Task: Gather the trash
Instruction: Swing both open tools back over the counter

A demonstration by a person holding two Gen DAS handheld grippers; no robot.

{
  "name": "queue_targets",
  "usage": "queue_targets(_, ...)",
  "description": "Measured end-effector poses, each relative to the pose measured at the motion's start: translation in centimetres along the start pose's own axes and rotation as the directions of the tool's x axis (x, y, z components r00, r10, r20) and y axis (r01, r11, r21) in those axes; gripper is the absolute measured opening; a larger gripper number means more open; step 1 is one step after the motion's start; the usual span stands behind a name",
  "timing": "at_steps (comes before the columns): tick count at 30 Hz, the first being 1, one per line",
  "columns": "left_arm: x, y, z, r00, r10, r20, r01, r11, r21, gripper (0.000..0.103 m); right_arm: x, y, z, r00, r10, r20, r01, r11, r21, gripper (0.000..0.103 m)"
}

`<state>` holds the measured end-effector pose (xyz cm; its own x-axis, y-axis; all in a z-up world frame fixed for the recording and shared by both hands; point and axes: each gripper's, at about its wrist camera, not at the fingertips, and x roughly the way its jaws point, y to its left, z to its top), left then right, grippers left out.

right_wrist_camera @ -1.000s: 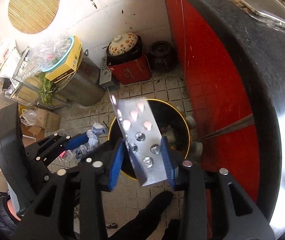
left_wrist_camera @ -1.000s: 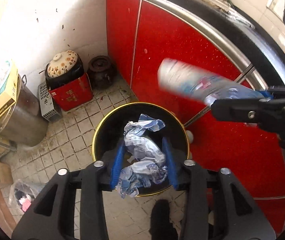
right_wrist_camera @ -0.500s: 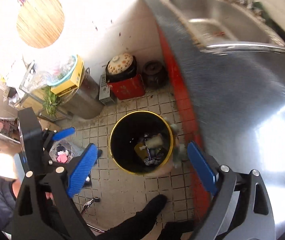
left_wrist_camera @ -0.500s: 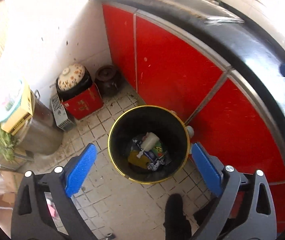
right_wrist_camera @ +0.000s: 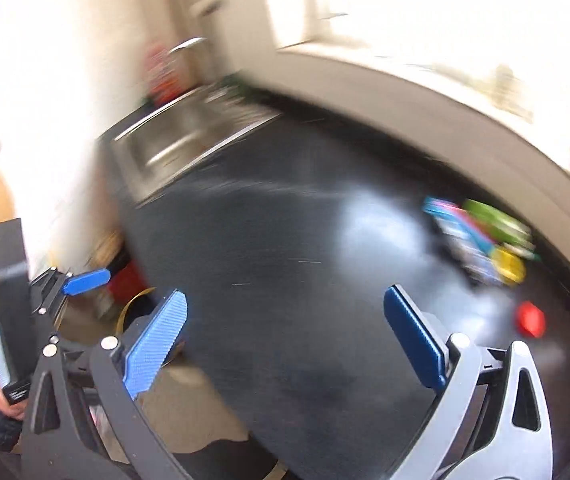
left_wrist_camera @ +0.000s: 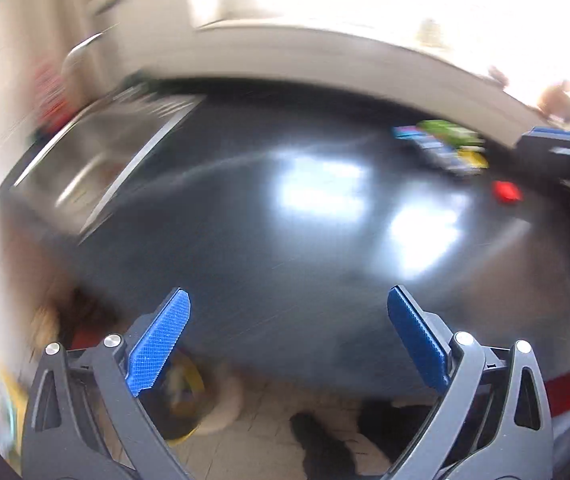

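Observation:
Both views are motion-blurred. My left gripper (left_wrist_camera: 289, 336) is open and empty above the near edge of the dark countertop (left_wrist_camera: 285, 240). My right gripper (right_wrist_camera: 285, 336) is open and empty over the same countertop (right_wrist_camera: 285, 260). A pile of colourful wrappers (right_wrist_camera: 481, 236) and a small red piece (right_wrist_camera: 531, 319) lie on the counter at the right; they also show in the left wrist view: wrappers (left_wrist_camera: 441, 144), red piece (left_wrist_camera: 507, 192). The yellow-rimmed trash bin (left_wrist_camera: 183, 396) is low on the floor at the left, its rim (right_wrist_camera: 135, 304) just visible in the right wrist view.
A steel sink (left_wrist_camera: 97, 148) is set in the counter at the far left, with a tap (right_wrist_camera: 187, 46) behind it. A bright window sill (left_wrist_camera: 325, 48) runs along the back. The left gripper (right_wrist_camera: 85, 282) shows at the left of the right wrist view.
Both grippers let go of their trash into the bin, opened wide, then swung up from the bin to face the countertop.

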<state>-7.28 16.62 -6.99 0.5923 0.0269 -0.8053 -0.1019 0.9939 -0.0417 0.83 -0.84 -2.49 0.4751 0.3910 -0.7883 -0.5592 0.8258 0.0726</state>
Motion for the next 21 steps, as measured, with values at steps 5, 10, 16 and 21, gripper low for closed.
queue_targets(5,1.1,-9.1,4.3,0.990,-0.134,-0.033,0.138,0.978,0.154,0.096,-5.1,-9.6,-3.1,0.984,-0.172,0.044,0.161,0.968,0.191,0.096)
queue_targets(10,1.8,-15.2,5.7,0.977,-0.180,-0.112,0.201,0.957,0.210,0.096,-8.2,-15.6,-6.5,0.966,-0.256,0.041,0.232,0.923,0.309,0.096)
queue_targets(16,2.5,-17.3,5.8,0.976,-0.173,-0.131,0.201,0.948,0.247,0.096,-9.0,-18.2,-8.1,0.956,-0.290,0.035,0.263,0.907,0.329,0.096)
queue_targets(21,3.8,-18.0,6.4,0.973,-0.166,-0.161,0.198,0.958,0.208,0.096,-7.8,-19.5,-8.0,0.959,-0.282,0.018,0.261,0.909,0.324,0.096)
